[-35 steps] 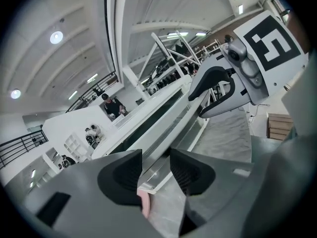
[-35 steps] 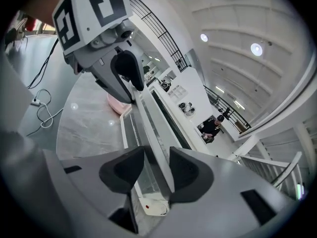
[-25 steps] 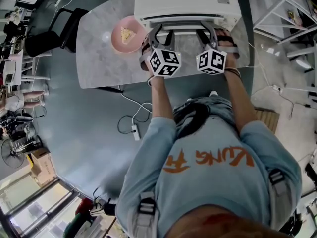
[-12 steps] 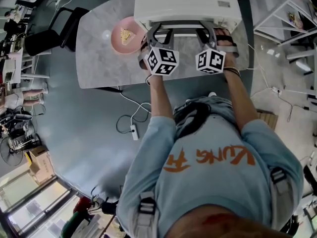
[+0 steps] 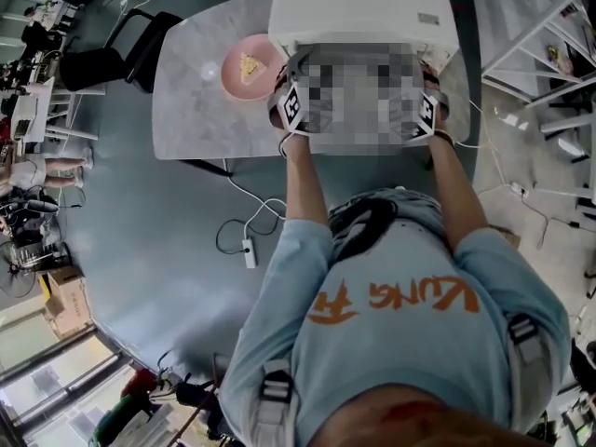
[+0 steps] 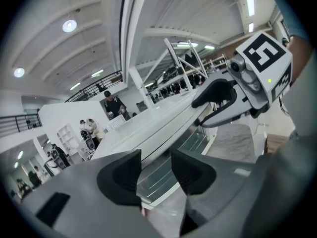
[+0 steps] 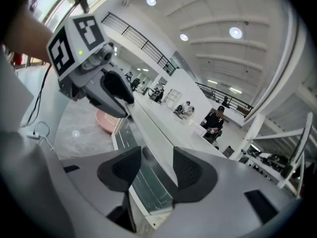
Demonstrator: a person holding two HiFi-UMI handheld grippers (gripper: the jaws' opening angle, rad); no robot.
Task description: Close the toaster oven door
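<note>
The white toaster oven [image 5: 358, 7] stands at the table's far edge. In the head view a mosaic patch hides its door. My left gripper [image 5: 296, 68] and right gripper [image 5: 426, 71] are both up against the oven's front. In the left gripper view the white door handle [image 6: 163, 128] runs between my left gripper's [image 6: 156, 172] pads above the glass door [image 6: 195, 140], with a gap beside the right pad. In the right gripper view the handle [image 7: 158, 133] lies between my right gripper's [image 7: 156, 170] jaws, which are opening. The glass [image 7: 143, 182] shows below.
A pink plate [image 5: 247, 68] with a slice of food sits left of the oven on the grey marble table [image 5: 196, 119]. A power strip and cable [image 5: 250, 250] lie on the floor. A dark chair [image 5: 112, 59] stands at the left, and white racks [image 5: 549, 35] stand at the right.
Both grippers have moved forward and up to the oven's front, taking the door handle with them. The door's open flap no longer shows between the grippers and the oven.
</note>
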